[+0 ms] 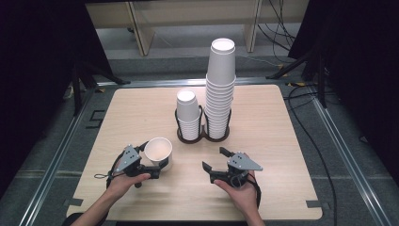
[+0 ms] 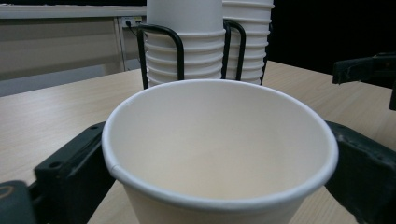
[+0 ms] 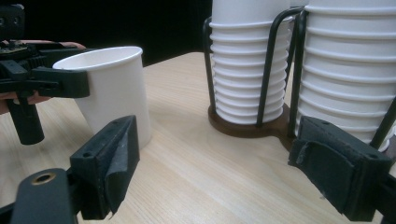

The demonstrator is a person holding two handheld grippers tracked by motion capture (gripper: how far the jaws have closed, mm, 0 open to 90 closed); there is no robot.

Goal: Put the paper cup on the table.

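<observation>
A single white paper cup point(image 1: 158, 151) stands upright on the wooden table point(image 1: 273, 141), mouth up. My left gripper point(image 1: 153, 158) is open, one jaw on each side of the cup and close to its wall just under the rim. In the left gripper view the cup point(image 2: 219, 154) sits between the black jaws. My right gripper point(image 1: 212, 157) rests to the cup's right, open, with nothing between its jaws point(image 3: 212, 140). The right gripper view has the cup point(image 3: 116, 88) and the left gripper point(image 3: 46, 77) at its left.
Behind the grippers a black wire holder point(image 1: 202, 136) on a brown base carries a short stack of cups point(image 1: 187, 113) and a tall stack point(image 1: 221, 89). Dark curtains flank the table; cables lie on the floor at the right point(image 1: 306, 136).
</observation>
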